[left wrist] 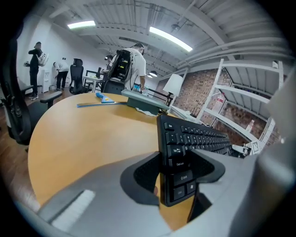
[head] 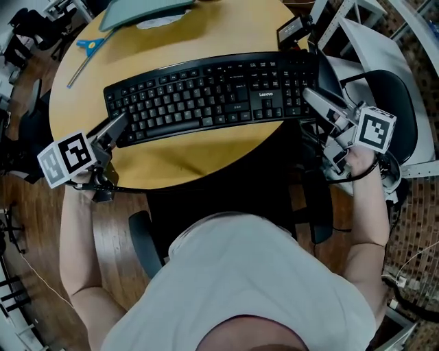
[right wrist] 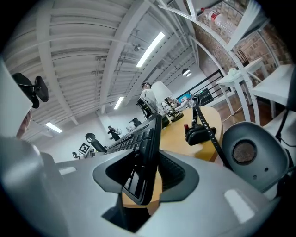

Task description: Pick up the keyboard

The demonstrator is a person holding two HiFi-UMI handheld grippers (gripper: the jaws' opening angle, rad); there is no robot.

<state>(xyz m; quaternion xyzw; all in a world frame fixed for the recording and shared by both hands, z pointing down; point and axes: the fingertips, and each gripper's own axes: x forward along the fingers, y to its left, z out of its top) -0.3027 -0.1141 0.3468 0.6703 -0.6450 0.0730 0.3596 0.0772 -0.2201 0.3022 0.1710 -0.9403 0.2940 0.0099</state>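
A long black keyboard [head: 212, 96] stretches across the round wooden table [head: 171, 161], gripped at both short ends. My left gripper [head: 120, 130] is shut on its left end. In the left gripper view the keyboard [left wrist: 185, 148] stands on edge between the jaws of the left gripper [left wrist: 173, 173], with tabletop showing under its near corner. My right gripper [head: 312, 96] is shut on the right end. The right gripper view shows the keyboard's thin edge [right wrist: 145, 148] clamped between the pads of the right gripper [right wrist: 145, 178].
At the table's far edge lie a grey-green tray [head: 140, 10] and a blue-handled tool [head: 89, 46]. A small black device [head: 291, 29] sits at the far right of the table. A black office chair [head: 391, 96] stands to the right. People stand in the background [left wrist: 127, 65].
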